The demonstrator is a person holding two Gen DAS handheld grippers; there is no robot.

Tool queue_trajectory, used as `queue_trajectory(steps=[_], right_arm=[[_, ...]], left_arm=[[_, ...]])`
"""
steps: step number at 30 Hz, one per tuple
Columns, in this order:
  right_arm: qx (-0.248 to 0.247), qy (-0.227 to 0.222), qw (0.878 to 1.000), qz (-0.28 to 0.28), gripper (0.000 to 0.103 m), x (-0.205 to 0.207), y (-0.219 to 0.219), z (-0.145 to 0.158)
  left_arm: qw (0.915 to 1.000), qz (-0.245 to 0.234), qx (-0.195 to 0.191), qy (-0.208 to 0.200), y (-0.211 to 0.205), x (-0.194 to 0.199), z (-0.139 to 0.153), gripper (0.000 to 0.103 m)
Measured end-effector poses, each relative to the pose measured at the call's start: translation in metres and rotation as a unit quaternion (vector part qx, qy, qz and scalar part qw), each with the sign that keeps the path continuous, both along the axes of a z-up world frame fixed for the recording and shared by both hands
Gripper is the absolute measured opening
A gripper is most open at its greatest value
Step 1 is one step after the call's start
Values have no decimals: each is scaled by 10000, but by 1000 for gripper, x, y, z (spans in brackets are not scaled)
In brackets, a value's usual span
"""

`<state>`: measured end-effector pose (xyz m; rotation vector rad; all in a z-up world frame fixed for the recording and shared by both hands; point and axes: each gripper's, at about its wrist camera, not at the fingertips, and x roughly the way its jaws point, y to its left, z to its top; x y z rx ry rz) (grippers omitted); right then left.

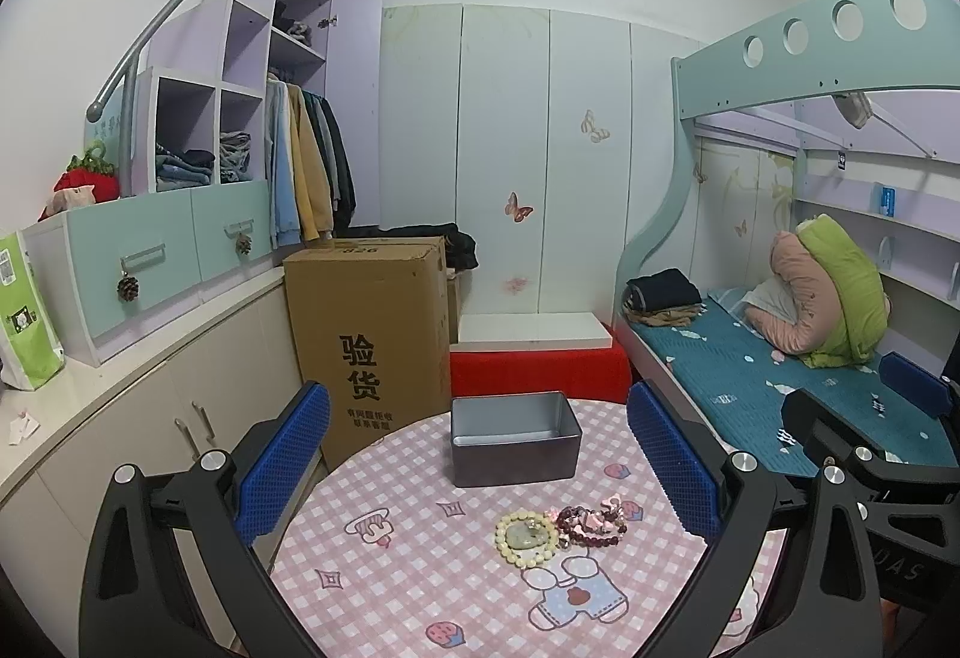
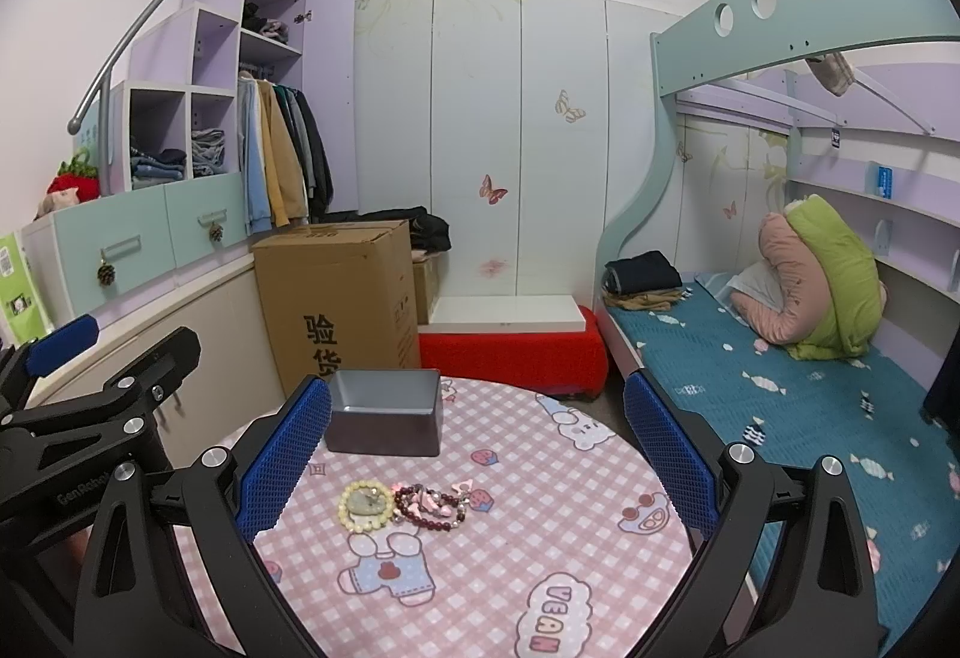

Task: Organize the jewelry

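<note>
A small heap of jewelry is seen on the round table with the pink checked cloth: a pale yellow bead bracelet with a greenish stone pendant lying inside its ring, and, touching it on its right, a dark red bead bracelet tangled with pink trinkets. The tin box is taken as the landmark. It is a grey rectangular tin, lidless and nothing is seen inside it, standing on the table's far part; the jewelry lies on the near side of the tin, apart from it, just above a printed bear on the cloth.

The left gripper is held over the table's near edge with its blue-padded fingers spread wide — nothing is held between them, and the tin and the beads are framed in the gap. The right gripper is likewise spread wide and empty; in its view the tin sits to the left of centre, with the yellow bracelet and the red bracelet in front of it. The two grippers are side by side, each seen at the edge of the other's view.

Beyond the tin a tall cardboard box stands on the floor to its left — a red cushioned bench is directly behind it, and a bunk bed with a teal sheet lies to its right.
</note>
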<state>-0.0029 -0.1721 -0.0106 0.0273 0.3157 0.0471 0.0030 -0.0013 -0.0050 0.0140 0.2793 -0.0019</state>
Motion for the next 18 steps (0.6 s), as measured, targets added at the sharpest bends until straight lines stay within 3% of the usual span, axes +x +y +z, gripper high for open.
queue_trajectory(steps=[18], right_arm=[[-9,-12,10000,-10,95,-1,-1,1]], left_arm=[[10000,-9,12,-18,-1,-2,6,96]])
